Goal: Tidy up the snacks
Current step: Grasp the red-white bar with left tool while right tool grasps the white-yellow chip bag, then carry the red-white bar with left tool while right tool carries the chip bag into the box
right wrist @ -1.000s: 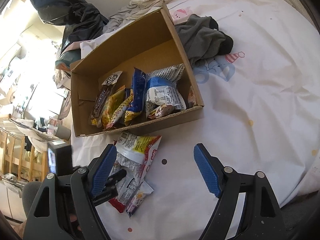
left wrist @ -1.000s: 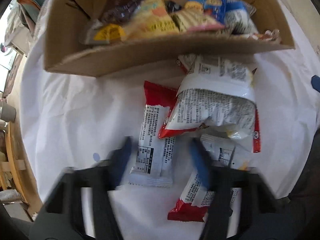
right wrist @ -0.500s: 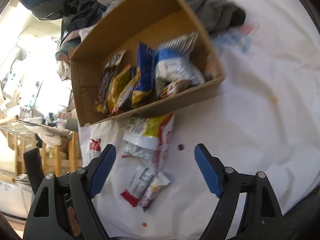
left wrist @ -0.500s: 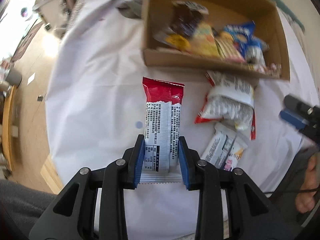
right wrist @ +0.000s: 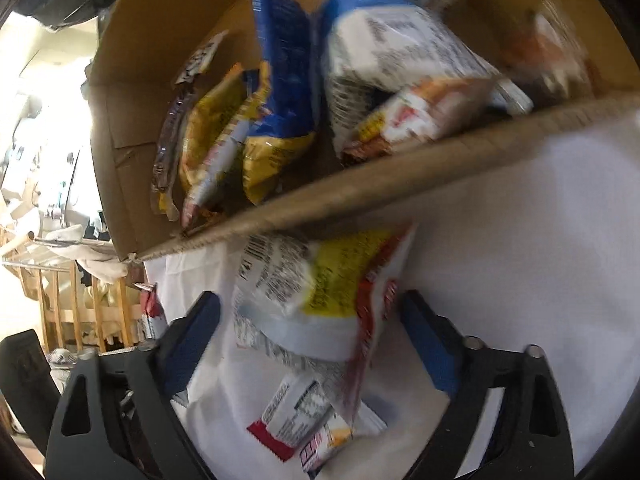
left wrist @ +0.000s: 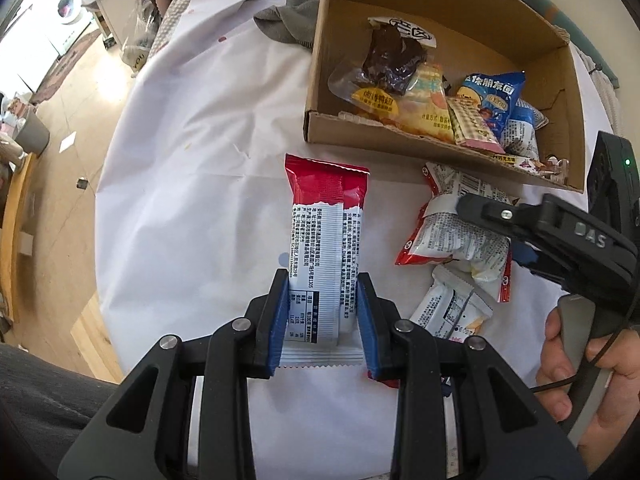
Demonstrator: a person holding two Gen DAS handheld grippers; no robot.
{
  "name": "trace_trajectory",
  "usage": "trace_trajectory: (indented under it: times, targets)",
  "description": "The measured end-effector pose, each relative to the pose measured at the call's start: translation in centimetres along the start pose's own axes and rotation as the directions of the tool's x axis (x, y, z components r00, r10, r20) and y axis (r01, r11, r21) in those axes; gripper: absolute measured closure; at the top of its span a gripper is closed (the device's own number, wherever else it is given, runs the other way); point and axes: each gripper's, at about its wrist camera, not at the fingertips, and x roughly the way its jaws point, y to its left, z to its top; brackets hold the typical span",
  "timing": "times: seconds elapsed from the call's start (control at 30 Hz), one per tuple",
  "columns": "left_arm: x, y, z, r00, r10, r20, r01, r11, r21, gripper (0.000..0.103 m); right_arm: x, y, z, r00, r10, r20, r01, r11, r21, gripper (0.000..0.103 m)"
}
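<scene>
My left gripper is shut on the near end of a long red and white snack bar, held over the white cloth. A cardboard box with several snack packets stands beyond it. My right gripper is open, its blue pads on either side of a crumpled red, white and yellow snack bag lying just in front of the box wall. That bag and the right gripper over it show in the left wrist view. A small white packet lies nearer.
A grey cloth lies at the box's far left corner. The white cloth-covered table ends at the left, with wooden floor below. A wooden rack stands left of the table in the right wrist view.
My right gripper has dropped down and forward to straddle the crumpled bag near the box. My left gripper, open a second ago, has stayed shut on the red and white bar.
</scene>
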Motion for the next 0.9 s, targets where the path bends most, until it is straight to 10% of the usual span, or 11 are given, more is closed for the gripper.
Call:
trace_trajectory:
  times: [0.23,0.9]
  targets:
    - [0.0,-0.4,0.1,1.0,-0.002,0.003,0.002,1.0,0.017,0.075,-0.5,0.8,-0.6,1.0,0.007,-0.001,-0.007,0.999,-0.044,0.063]
    - [-4.8,0.3,0.1,0.982,0.043,0.185,-0.041,0.999,-0.016,0.075,-12.2,2.0,-2.3,0.954,0.255,0.158,-0.244,0.966,-0.086,0.067]
